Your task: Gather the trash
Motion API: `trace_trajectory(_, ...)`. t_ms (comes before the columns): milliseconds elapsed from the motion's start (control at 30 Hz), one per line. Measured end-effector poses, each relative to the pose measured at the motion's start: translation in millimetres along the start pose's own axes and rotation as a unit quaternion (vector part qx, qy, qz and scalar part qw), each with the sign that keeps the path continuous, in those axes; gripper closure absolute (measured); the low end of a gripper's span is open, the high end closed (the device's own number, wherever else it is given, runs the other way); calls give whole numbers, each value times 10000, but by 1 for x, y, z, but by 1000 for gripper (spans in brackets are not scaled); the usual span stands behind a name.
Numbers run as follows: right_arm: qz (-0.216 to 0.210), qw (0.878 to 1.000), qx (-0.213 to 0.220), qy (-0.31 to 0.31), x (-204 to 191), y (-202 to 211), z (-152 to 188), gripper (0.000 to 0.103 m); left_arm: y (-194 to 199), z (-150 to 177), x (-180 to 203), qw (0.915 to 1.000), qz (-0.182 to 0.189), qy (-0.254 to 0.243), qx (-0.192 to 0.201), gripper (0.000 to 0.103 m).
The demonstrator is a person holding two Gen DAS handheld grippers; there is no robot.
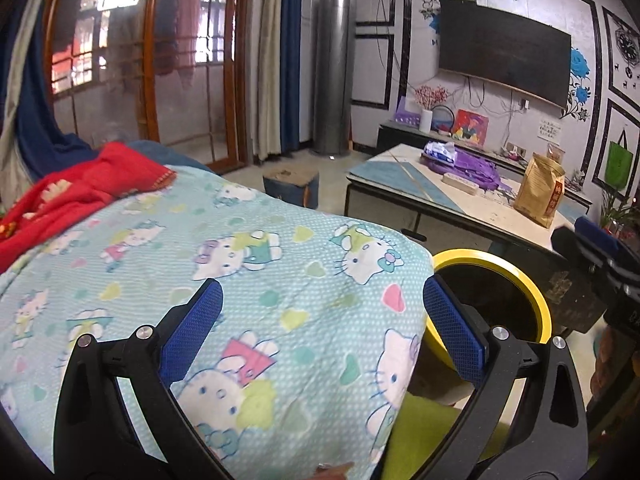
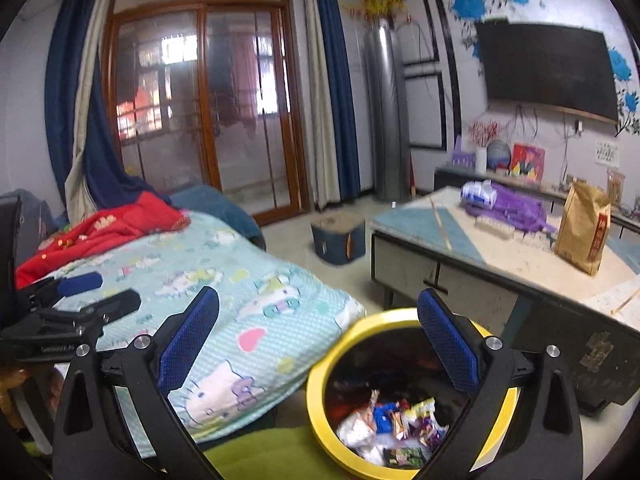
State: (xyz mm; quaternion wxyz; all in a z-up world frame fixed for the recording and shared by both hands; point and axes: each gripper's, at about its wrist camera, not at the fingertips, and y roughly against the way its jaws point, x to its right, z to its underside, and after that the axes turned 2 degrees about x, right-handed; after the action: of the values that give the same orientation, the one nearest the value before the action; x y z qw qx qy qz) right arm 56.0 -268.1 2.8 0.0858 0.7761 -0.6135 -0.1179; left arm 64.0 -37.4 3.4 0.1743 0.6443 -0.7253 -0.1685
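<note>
A yellow-rimmed bin [image 2: 320, 376] stands on the floor between the bed and the low table; several crumpled wrappers [image 2: 396, 420] lie inside it. My right gripper [image 2: 318, 340] is open above the bin's near-left side, nothing between its blue pads. In the left wrist view the bin [image 1: 532, 292] shows at the right, half hidden by the bed cover. My left gripper [image 1: 322, 324] is open over the cat-print bed cover [image 1: 224, 256], holding nothing. The left gripper also shows at the left edge of the right wrist view, as black fingers [image 2: 100, 304].
A low table [image 2: 520, 256] at the right carries a brown paper bag [image 2: 582, 228], a purple bag [image 2: 516, 204] and a tissue pack [image 2: 478, 192]. A red blanket [image 1: 76, 192] lies on the bed. A small stool [image 2: 338, 236] stands on the floor beyond.
</note>
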Motion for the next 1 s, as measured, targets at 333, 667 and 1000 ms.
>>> trace_trajectory(333,188,9975,640,247,-24,31,14,6,30,24,-5,9993,-179,20,323,11)
trace_trajectory(667,122,9980,467,413,-34,20,33,6,33,35,-10,9986,-137,202,467,11)
trace_trajectory(1000,129,9981,401,441,-37,16,37,6,31,37,-10,9986,-74,255,451,11)
